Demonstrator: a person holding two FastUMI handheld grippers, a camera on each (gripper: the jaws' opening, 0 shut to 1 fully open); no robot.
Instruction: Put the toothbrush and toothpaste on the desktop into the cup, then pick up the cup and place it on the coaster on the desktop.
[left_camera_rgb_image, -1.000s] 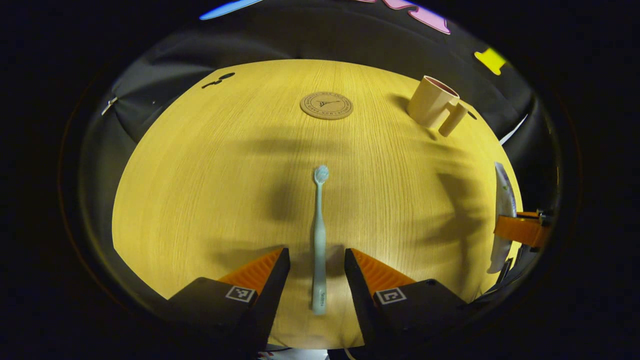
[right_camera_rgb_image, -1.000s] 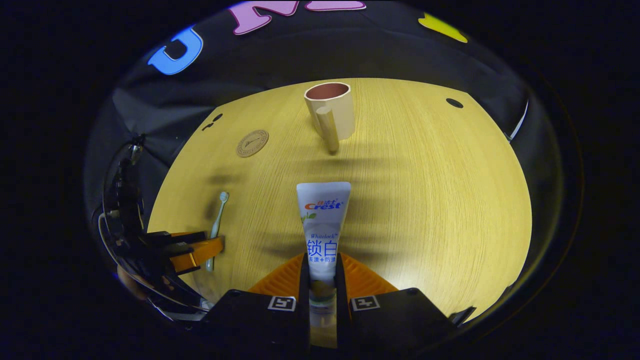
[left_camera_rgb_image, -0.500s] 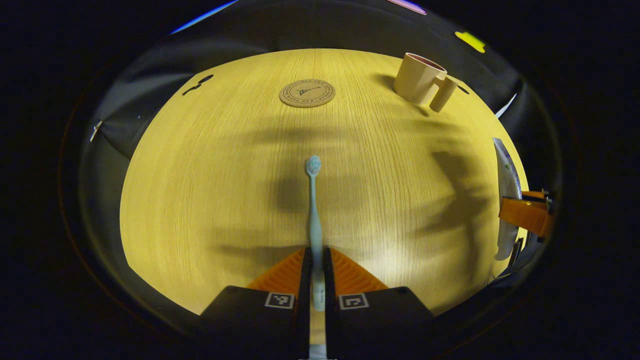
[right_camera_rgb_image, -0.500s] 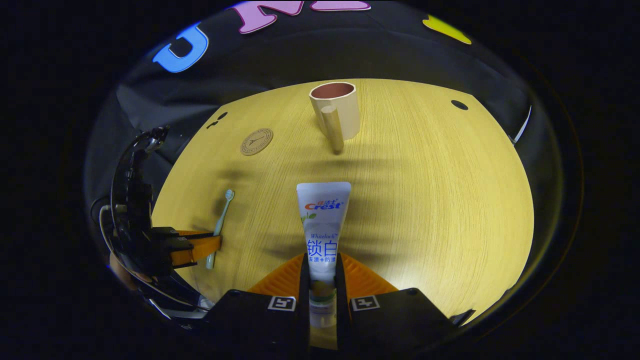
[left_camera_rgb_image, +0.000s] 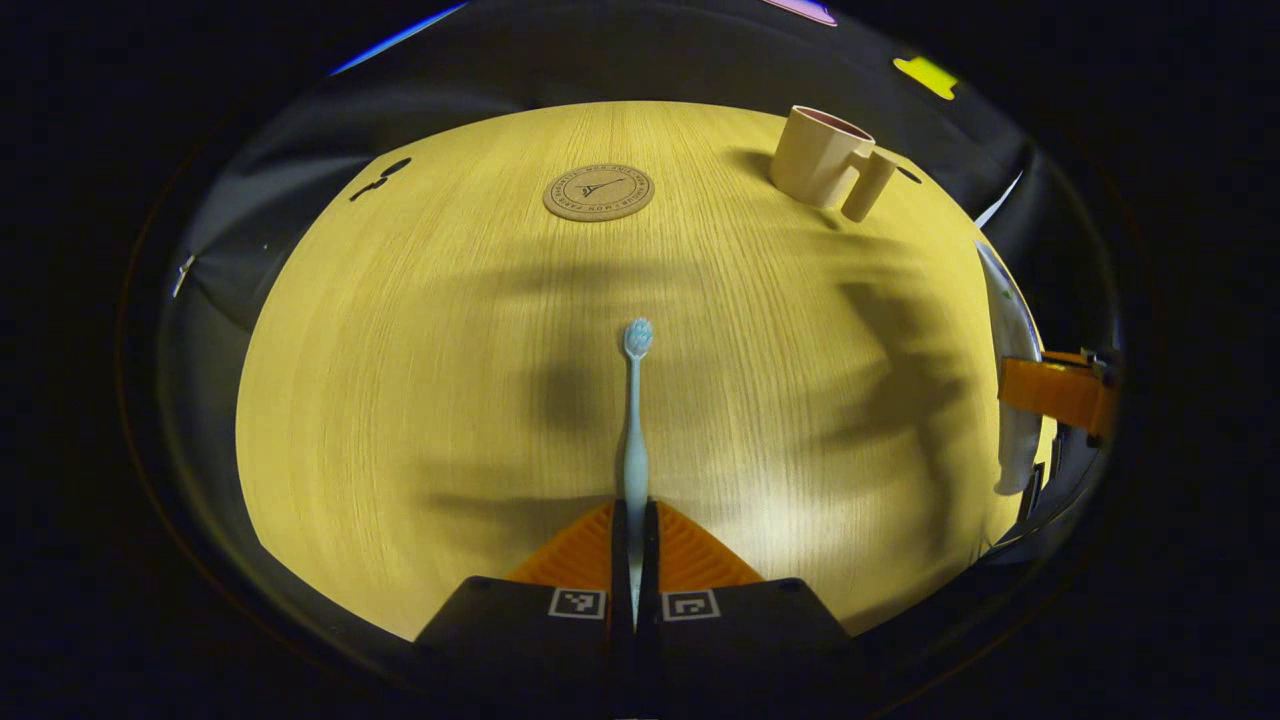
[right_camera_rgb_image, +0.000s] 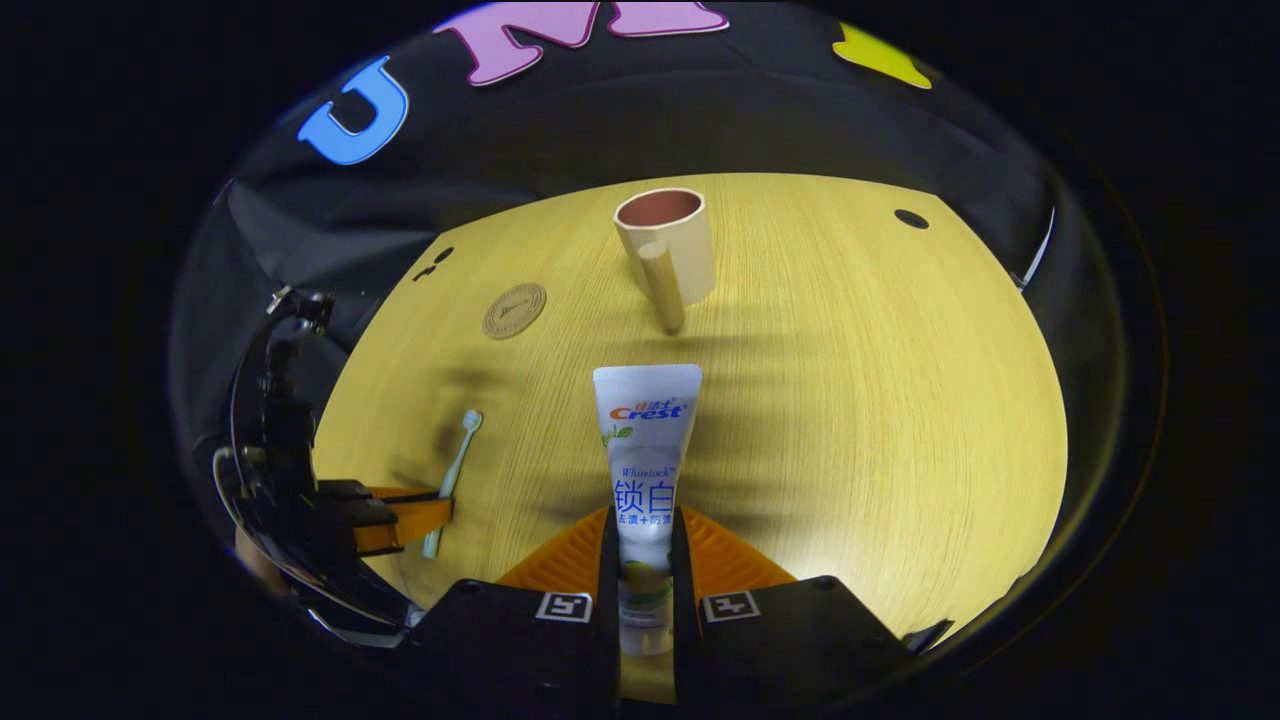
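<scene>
Gripping done: left gripper pinched toothbrush, right gripper clamped toothpaste. Next step probably needed both carried to cup.

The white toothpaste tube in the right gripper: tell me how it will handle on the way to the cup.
The white toothpaste tube is clamped near its cap end by the right gripper, so its long flat end may sag or swing. It looks soft and probably dents under squeeze. The beige cup is narrow, so aim carefully.
</scene>
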